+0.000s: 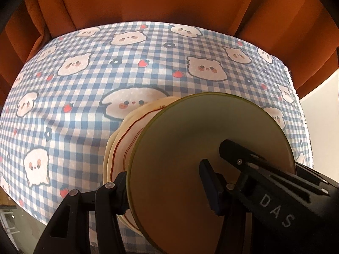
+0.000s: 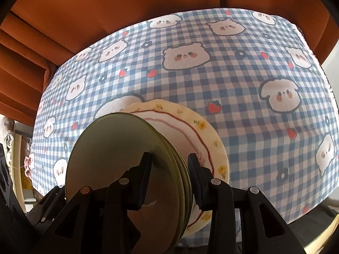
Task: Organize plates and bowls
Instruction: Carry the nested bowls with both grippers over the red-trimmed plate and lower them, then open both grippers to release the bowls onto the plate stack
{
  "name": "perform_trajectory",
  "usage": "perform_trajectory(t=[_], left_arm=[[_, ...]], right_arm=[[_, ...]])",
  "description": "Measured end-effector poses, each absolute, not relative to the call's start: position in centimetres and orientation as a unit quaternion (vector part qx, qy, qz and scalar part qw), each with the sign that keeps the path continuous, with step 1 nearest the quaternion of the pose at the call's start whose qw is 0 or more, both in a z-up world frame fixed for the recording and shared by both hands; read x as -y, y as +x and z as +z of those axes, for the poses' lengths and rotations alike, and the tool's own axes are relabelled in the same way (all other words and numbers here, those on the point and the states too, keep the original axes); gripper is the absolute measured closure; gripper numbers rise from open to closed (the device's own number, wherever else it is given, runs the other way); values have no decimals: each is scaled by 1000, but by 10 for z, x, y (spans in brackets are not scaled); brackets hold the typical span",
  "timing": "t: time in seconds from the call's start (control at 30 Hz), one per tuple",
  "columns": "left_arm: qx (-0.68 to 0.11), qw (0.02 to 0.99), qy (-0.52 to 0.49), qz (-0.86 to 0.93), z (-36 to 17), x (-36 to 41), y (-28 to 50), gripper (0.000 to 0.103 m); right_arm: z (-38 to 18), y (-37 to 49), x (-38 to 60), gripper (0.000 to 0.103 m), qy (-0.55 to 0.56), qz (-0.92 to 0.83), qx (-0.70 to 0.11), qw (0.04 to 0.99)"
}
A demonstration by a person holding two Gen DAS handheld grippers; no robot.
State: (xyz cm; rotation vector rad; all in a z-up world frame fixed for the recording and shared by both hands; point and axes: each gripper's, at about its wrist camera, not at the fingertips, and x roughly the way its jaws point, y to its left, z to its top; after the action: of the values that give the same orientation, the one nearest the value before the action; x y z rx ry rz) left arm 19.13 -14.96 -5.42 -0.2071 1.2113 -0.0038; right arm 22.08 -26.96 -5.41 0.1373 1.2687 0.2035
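A stack of several olive-green plates (image 1: 203, 139) rests on a cream plate with a red wavy line and yellow flowers (image 1: 118, 139), all held on edge above the table. My left gripper (image 1: 163, 180) is shut across the whole stack, with one finger on the green face and the other on the cream plate's rim. The other gripper's finger (image 1: 239, 154) shows over the green face. In the right wrist view my right gripper (image 2: 169, 175) is shut on the green plates (image 2: 110, 148), with the cream plate (image 2: 203, 127) outside its right finger.
The table carries a blue-and-white checked cloth (image 1: 89, 110) with bear faces and strawberries. An orange curtain (image 1: 169, 0) hangs behind it. The cloth's right edge (image 1: 296, 97) drops off beside a pale wall.
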Motion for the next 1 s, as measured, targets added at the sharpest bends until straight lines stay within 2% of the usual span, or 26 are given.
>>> perform_trajectory(t=[0.3, 0.57, 0.63, 0.7, 0.73, 1.0], left_arm=[[-564, 823, -65, 23, -56, 162, 191, 46], [-558, 826, -67, 45, -56, 165, 186, 41], [-558, 825, -65, 57, -56, 165, 182, 32], [-558, 824, -66, 73, -57, 161, 179, 23], [-556, 825, -68, 80, -57, 159, 176, 21], [-530, 843, -68, 68, -41, 152, 155, 20]], right_arm=[[-58, 220, 273, 62, 54, 115, -583, 803], [-60, 219, 277, 61, 68, 142, -579, 800], [-61, 218, 278, 56, 67, 145, -579, 800], [-60, 216, 281, 36, 63, 142, -575, 803], [-60, 214, 283, 34, 63, 141, -573, 805], [-42, 189, 287, 20, 54, 113, -547, 828]])
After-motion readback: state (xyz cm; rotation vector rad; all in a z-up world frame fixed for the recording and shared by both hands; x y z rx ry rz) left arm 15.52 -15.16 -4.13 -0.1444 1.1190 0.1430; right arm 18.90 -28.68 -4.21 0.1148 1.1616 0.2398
